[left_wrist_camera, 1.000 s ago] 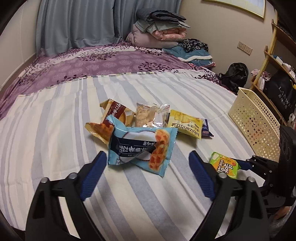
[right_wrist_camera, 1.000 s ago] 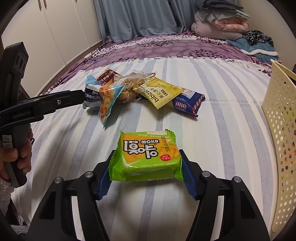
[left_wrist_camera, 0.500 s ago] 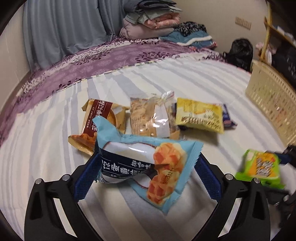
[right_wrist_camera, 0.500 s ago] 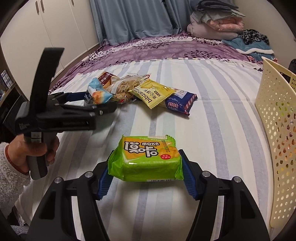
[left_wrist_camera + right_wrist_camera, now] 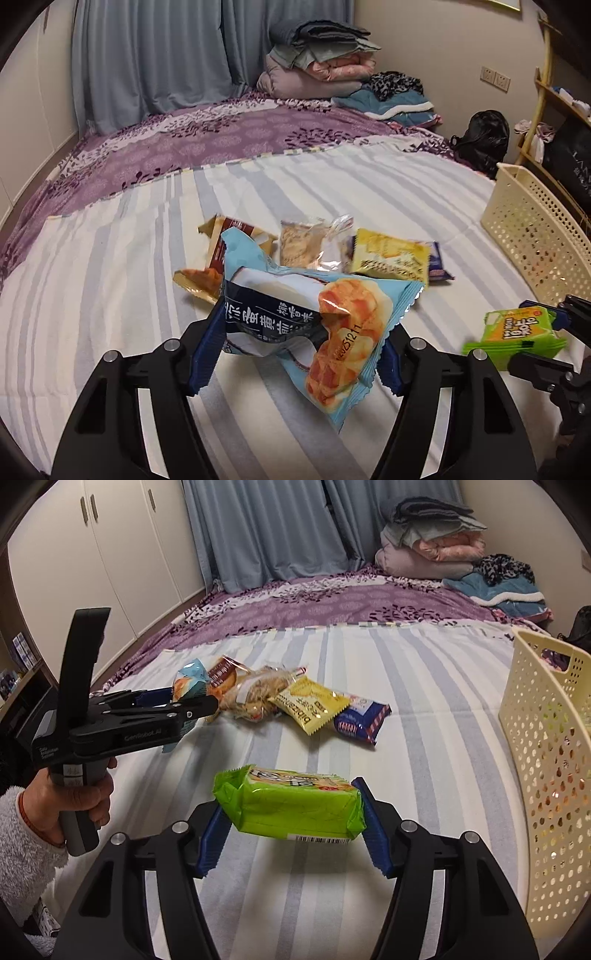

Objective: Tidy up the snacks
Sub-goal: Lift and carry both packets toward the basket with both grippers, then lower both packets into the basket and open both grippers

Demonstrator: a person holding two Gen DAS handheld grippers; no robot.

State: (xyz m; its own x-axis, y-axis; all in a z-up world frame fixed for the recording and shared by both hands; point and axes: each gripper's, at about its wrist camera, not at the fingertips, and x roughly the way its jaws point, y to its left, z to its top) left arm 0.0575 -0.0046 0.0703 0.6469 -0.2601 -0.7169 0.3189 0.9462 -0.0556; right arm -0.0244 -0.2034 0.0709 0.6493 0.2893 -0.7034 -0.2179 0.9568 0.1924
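A light-blue snack pack point(image 5: 295, 317) sits crumpled between the blue pads of my left gripper point(image 5: 299, 354). The jaws are closing and the pads press on it, with the pack raised off the striped bedspread. From the right wrist view, that left gripper point(image 5: 177, 705) is seen side-on, with the blue pack point(image 5: 190, 679) at its tips. My right gripper point(image 5: 293, 834) is shut on a green snack pack point(image 5: 295, 805), held above the bed, its jaws closing a little tighter. The green pack point(image 5: 517, 328) also shows at the right of the left wrist view. A cream perforated basket point(image 5: 546, 738) stands on the right.
On the bed lie a brown pack point(image 5: 229, 243), a clear biscuit bag point(image 5: 258, 694), a yellow pack point(image 5: 310, 705) and a dark-blue pack point(image 5: 362, 720). Folded bedding point(image 5: 428, 550) is piled at the far end. A hand point(image 5: 79, 801) in a fuzzy white sleeve holds the left gripper.
My left gripper moved forward around the light-blue pack, closed on it and lifted it off the pile. My right gripper rose slightly, and the green pack now tilts edge-on.
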